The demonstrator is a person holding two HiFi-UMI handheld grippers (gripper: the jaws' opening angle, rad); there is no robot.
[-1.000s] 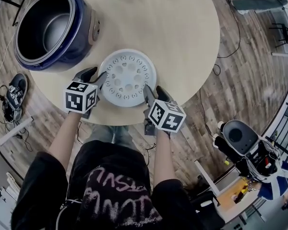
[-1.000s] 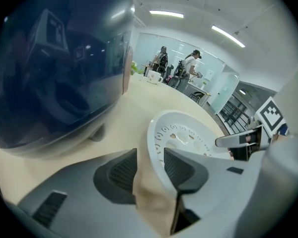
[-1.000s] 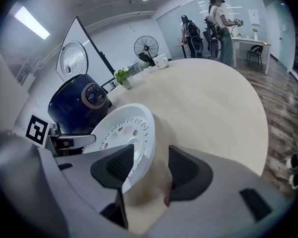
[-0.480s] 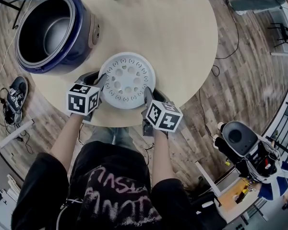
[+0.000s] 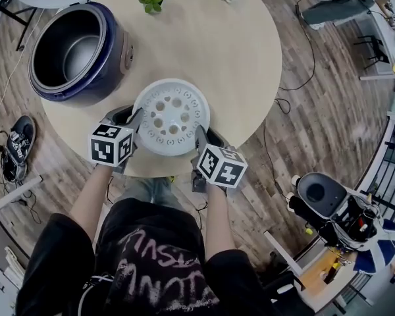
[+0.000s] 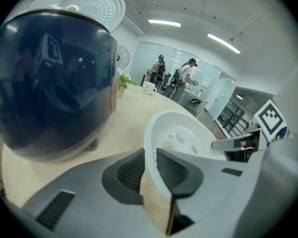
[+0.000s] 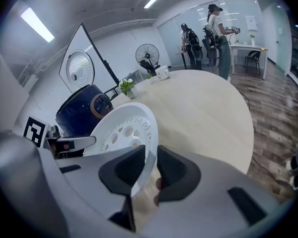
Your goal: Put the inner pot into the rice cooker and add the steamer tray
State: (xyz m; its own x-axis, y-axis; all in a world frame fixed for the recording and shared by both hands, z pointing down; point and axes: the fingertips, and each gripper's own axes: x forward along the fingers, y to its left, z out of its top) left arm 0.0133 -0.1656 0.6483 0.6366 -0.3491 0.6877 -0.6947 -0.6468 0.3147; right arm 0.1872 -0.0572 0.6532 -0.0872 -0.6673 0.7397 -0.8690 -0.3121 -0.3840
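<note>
Jaws on our left gripper (image 5: 134, 118) and right gripper (image 5: 201, 134) just clamped the steamer tray (image 5: 171, 116); lifted, rice cooker (image 5: 112, 71) next.

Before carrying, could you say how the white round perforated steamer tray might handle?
Probably stiff: the steamer tray looks unbent with left gripper and right gripper, jaws just closed, pinching opposite rims. Likely light: thin, holed. Smooth rim may slip.

Steamer tray (image 5: 170, 116) hangs right of rice cooker (image 5: 114, 63), seemingly above table (image 5: 224, 58).
</note>
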